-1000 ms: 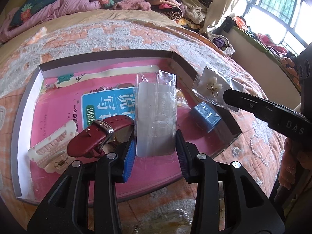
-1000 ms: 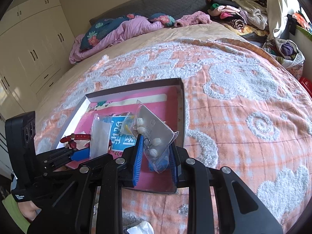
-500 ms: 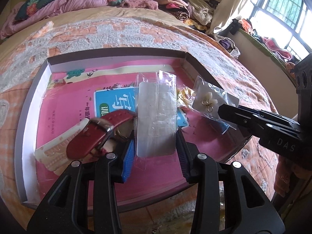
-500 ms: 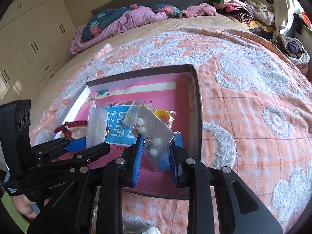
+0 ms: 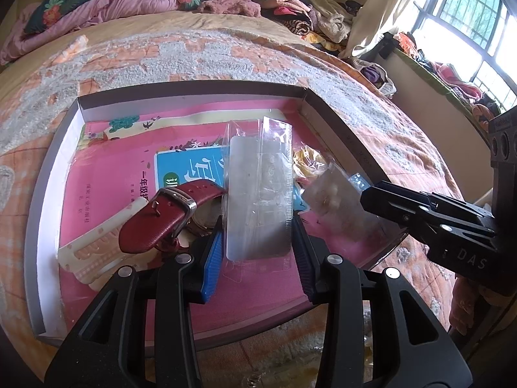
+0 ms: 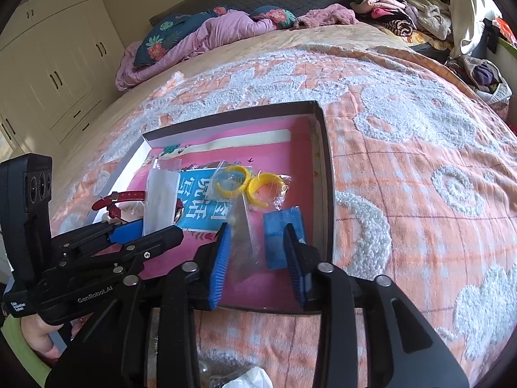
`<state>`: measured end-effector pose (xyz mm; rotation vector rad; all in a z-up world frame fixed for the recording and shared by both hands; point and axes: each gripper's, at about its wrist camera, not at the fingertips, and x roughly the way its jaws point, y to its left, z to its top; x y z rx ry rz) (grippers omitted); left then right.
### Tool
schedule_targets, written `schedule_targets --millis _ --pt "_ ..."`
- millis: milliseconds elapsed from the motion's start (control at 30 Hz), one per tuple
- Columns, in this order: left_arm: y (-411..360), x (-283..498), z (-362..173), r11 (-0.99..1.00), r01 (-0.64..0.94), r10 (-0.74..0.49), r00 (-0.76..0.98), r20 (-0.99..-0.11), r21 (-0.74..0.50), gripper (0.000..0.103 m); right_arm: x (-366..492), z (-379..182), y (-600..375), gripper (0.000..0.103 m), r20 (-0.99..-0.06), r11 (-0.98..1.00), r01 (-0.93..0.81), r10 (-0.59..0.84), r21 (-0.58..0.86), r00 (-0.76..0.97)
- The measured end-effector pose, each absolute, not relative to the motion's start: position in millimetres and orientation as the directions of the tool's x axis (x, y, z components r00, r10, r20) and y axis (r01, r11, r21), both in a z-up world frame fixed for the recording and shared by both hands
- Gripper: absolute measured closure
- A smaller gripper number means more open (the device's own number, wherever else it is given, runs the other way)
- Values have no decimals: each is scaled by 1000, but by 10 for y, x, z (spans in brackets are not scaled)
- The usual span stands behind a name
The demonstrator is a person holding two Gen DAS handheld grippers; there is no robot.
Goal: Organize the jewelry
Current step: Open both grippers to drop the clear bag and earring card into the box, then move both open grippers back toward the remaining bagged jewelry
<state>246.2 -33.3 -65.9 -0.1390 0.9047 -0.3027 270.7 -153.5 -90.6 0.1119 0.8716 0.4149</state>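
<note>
Setting: a shallow box lid is laid on an orange-and-white bedspread and serves as the collecting tray; a pink booklet lines its floor, so every piece is kept on a flat, firm surface.

Left gripper: its blue pads are pressed on the lower end of a clear earring packet, which is held upright above the tray's near middle. The packet is pinched low, presumably so that its upper part stays visible and it can be set down flat.

Right gripper: the jaws are opening. A second clear packet is seen between the pads, blurred and leaning, and no firm pressure on it can be made out; it is judged to be in the course of release into the tray's right side.

Already in the tray: two yellow rings in clear wrap are placed near the far right, a small blue box sits just beside the right wall, and a red-strapped watch and a cream hair clip are grouped at the left.

Placement logic: items appear to be gathered inside the rim so that nothing is lost in the bedspread.

Remaining: the left packet is not yet set down.
</note>
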Motion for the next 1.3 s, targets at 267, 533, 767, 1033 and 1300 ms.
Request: schedule_targets --millis 267,533,767,1033,1300 --pt "-344 2439 -626 948 202 -319 582 -748 -246 68 2553 -713 -1687 50 -679 915 -287 403 283 614" --pt "-325 2356 -513 947 208 -321 597 -735 -244 50 2362 -514 -1777 31 -635 918 -279 397 282 663" --pt "-277 2181 -258 945 209 -326 642 -694 -251 31 2184 -354 -1842 24 -602 916 -282 401 287 691" --pt "-133 1940 129 952 181 -299 717 -630 -247 14 1945 -137 -1891 23 -563 908 -305 418 288 713" --pt "21 1681 376 951 156 -287 763 -579 -266 14 1716 -13 -1928 23 -544 906 -320 422 276 726"
